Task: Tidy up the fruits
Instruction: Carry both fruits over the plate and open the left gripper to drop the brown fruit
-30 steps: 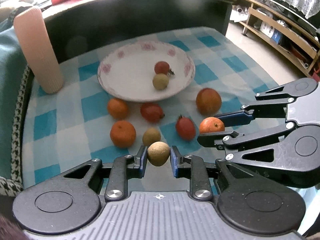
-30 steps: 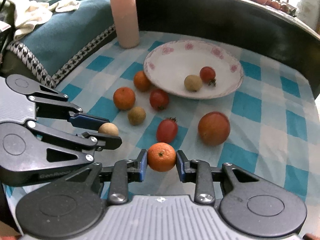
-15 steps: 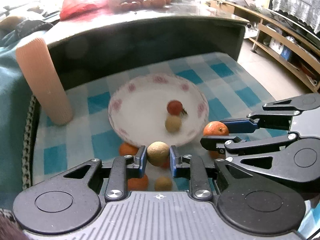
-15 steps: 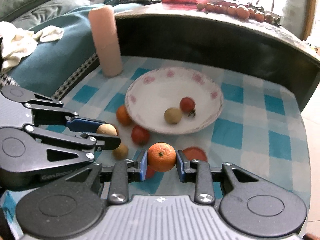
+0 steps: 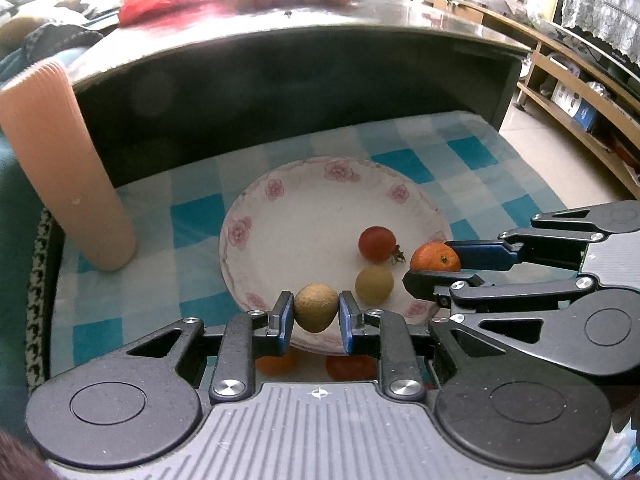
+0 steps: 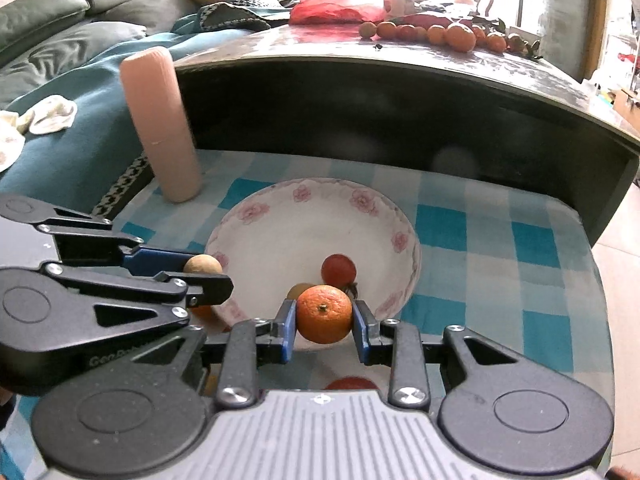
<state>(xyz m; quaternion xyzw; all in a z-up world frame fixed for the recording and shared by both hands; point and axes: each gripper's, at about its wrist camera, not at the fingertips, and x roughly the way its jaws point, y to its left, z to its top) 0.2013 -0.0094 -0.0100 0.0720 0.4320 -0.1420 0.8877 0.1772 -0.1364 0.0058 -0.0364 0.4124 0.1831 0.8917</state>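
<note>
My left gripper (image 5: 315, 314) is shut on a tan longan (image 5: 316, 307) and holds it over the near rim of the white flowered plate (image 5: 256, 236). My right gripper (image 6: 325, 322) is shut on a small orange (image 6: 325, 314) above the plate's (image 6: 256, 216) near right side. The plate holds a red cherry tomato (image 5: 377, 244) and a yellowish longan (image 5: 374, 285). In the left wrist view the right gripper (image 5: 434, 266) and its orange (image 5: 435, 258) show at the right. In the right wrist view the left gripper (image 6: 204, 270) and its longan (image 6: 202, 264) show at the left.
A pink ribbed cylinder (image 5: 64, 168) stands left of the plate on the blue checked cloth (image 6: 500, 248). A dark curved table edge (image 5: 300, 72) rises behind, with more fruit (image 6: 440, 34) on top. Loose fruits (image 5: 276, 362) lie under the grippers. A teal sofa (image 6: 72, 92) is at left.
Both grippers rose and moved forward with their fruits, from above the loose fruits to over the plate's near side. Both grips stay shut.
</note>
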